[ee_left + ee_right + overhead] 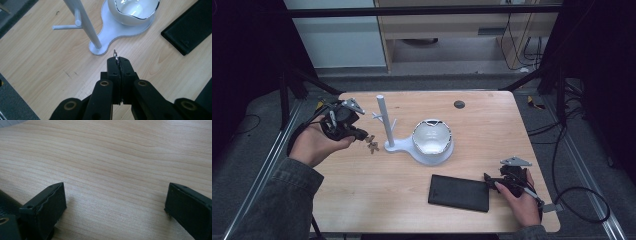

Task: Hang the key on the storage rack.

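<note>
Pale wood-grain tabletop (377, 195) carried a white stand (385, 124) with a slim upright post and short side pegs, its flat base reaching under a glossy white bowl (432, 137) with a dark wavy rim. A matte black rectangular case (459, 192) lay nearer the person. The left tongs (119, 61) were clenched on a small metal ring (115, 53), held above the tabletop just short of the stand's base; in the high view small charms (372, 143) hung below them. The right tongs (113, 202) rested released beside the case, jaws wide apart over bare wood.
</note>
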Motion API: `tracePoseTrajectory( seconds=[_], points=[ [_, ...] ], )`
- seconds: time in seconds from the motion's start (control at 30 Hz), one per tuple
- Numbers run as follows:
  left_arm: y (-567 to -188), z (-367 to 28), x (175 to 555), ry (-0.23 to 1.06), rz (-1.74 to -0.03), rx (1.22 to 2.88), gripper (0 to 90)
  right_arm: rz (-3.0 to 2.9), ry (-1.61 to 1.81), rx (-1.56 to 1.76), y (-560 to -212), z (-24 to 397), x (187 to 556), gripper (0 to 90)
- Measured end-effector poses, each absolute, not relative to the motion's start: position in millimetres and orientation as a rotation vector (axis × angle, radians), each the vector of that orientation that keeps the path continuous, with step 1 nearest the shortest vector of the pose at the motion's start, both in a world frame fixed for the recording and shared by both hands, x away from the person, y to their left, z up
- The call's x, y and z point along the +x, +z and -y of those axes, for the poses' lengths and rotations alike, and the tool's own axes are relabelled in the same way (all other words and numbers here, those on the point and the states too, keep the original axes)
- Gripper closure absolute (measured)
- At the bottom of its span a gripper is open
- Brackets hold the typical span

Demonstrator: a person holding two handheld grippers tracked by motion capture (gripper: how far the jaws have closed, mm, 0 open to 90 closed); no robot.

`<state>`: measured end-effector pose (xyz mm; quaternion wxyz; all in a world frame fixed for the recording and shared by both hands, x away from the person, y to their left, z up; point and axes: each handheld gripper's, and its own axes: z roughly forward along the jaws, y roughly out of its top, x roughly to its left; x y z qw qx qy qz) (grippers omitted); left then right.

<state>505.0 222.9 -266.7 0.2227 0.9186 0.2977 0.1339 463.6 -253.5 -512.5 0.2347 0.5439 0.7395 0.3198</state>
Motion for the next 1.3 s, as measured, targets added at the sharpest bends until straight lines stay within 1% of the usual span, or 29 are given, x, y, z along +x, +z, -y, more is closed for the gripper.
tracePoseTrajectory(
  seconds=[0.17, 0.3, 0.57, 1.07, 1.3],
  points=[
    [-262.1, -221.9, 506.3, 0.379, -0.831, 2.524, 88.6, -2.03, 0.877, 1.493, -512.5, 253.5, 463.6, 3.6],
    [-250.7, -219.5, 509.5, 0.408, -0.84, 2.516, 88.6, -2.029, 0.875, 1.488, -512.7, 253.7, 463.7, 3.6],
    [-231.2, -216.8, 525.1, 0.446, -0.878, 2.508, 88.6, -2.028, 0.876, 1.489, -512.7, 253.6, 463.7, 3.6],
    [-228.9, -219.1, 542.7, 0.469, -0.952, 2.472, 88.6, -2.029, 0.875, 1.488, -512.7, 253.7, 463.7, 3.6],
    [-227.7, -216.6, 544.6, 0.463, -0.947, 2.461, 88.6, -2.03, 0.875, 1.488, -512.7, 253.7, 463.7, 3.6]
  ],
)
